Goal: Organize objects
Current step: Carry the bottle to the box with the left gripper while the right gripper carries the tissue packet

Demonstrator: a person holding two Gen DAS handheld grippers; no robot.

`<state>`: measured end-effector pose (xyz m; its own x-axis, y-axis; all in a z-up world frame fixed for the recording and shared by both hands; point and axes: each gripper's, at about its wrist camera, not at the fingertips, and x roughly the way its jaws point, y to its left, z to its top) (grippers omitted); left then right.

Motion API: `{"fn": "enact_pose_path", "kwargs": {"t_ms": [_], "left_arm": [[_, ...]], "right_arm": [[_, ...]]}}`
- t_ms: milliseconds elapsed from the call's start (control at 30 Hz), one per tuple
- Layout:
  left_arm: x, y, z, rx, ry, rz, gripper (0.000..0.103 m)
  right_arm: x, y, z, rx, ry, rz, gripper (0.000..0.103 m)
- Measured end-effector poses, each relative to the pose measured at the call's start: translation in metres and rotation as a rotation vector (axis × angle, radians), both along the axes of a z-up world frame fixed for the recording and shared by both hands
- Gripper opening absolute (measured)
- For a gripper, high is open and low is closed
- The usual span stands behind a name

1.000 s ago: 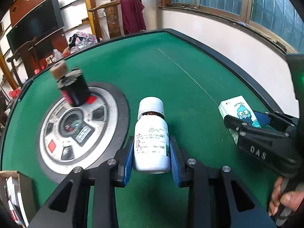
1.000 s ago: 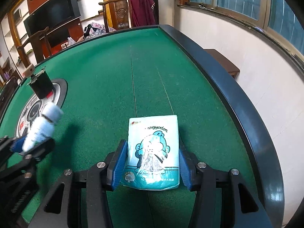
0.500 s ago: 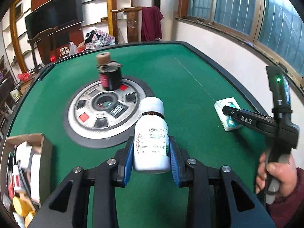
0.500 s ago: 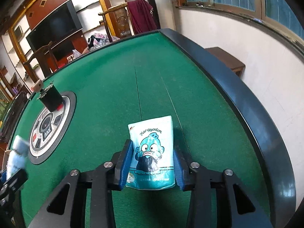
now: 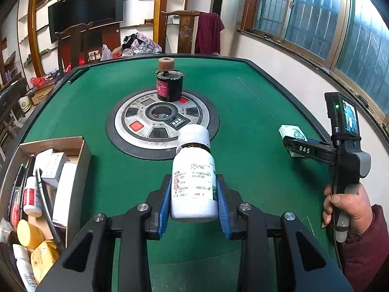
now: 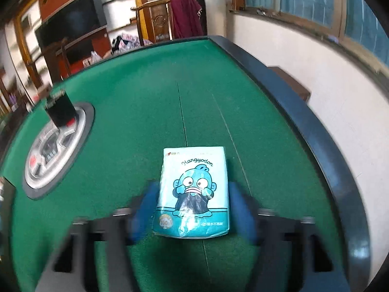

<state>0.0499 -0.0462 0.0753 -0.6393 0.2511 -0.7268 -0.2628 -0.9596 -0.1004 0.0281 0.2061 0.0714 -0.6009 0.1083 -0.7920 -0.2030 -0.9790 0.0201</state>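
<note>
Only from left wrist: cardboard box (image 5: 73, 146) of items.

bright daylight from the windows (image 5: 316, 17); left view sharp, right view motion-blurred; fisheye bends and darkens edges

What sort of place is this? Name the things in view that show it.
Probably a home living room: an automatic mahjong table with green felt, a wall television, carved wooden chairs, and a box of household items.
</note>
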Motion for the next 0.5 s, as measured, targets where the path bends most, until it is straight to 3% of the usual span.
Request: {"fn": "enact_pose_path", "kwargs": {"t_ms": [133,300,500], "left_arm": [[0.008,-0.008,0.004,0.001,0.015,0.008,0.033],[0.016,-0.019,0.007,0.008,0.023,0.023,0.033],[0.024,-0.036,0.009,0.024,0.021,0.052,0.033]], "right_arm": [[0.009,-0.001,0.001,-0.02,-0.001,0.007,0.048],[0.022,0.004,0.006,-0.124,0.007,0.01,0.046],[0.035,-0.016,0.019,-0.19,0.028,0.058,0.047]]}}
